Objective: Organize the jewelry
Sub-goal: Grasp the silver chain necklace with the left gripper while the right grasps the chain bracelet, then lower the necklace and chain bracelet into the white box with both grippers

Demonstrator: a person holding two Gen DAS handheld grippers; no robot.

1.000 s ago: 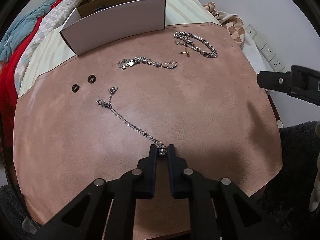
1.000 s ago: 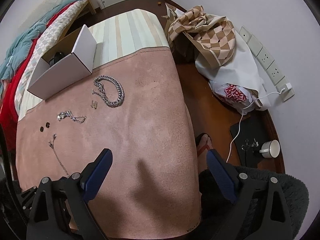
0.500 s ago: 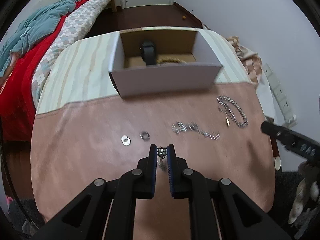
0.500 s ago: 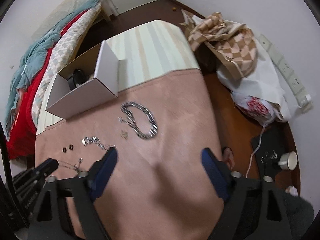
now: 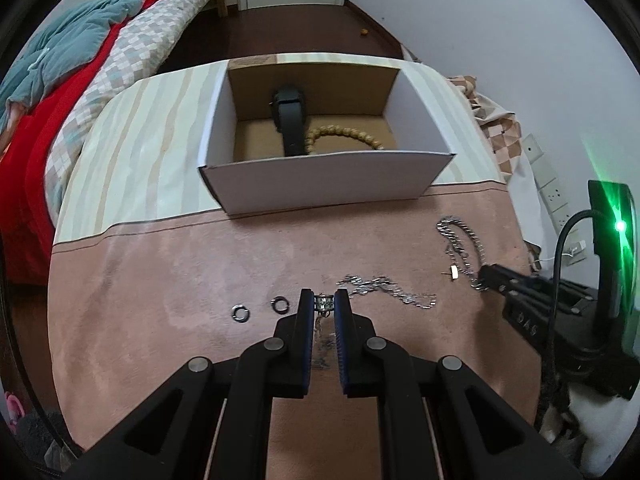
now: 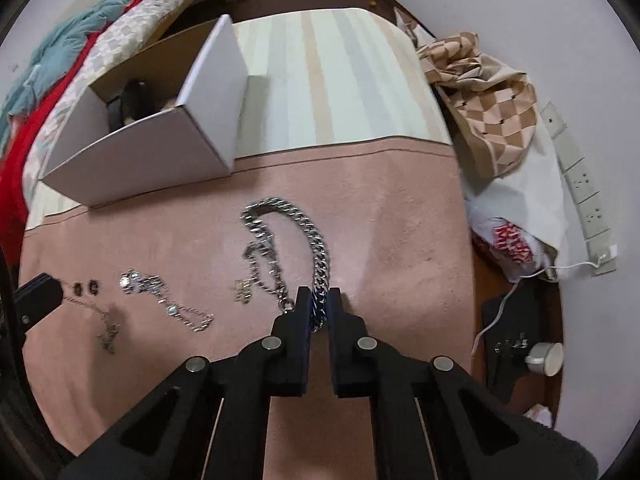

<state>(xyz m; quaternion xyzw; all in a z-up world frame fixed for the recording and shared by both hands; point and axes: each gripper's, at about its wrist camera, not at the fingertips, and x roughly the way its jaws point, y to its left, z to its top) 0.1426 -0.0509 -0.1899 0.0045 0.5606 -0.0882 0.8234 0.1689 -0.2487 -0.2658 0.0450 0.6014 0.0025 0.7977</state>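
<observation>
- The left gripper (image 5: 324, 303) is clenched on a thin chain (image 5: 323, 302); its dangling tail could snag the charm bracelet (image 5: 386, 289) beneath.
- The right gripper (image 6: 319, 303), jaws just closing, pinches the heavy curb chain (image 6: 294, 216) at one link, which probably slips.
- The open box (image 5: 328, 178) lies beyond, with a clear path; the table edge is near on the right.

From my remote seat I can make out little lettering. The right gripper (image 5: 486, 276), seen from the left wrist camera, carries small pale embossed characters on its black body, too blurred to read. A white plastic bag (image 6: 516, 240) on the floor shows red print, also unreadable.
</observation>
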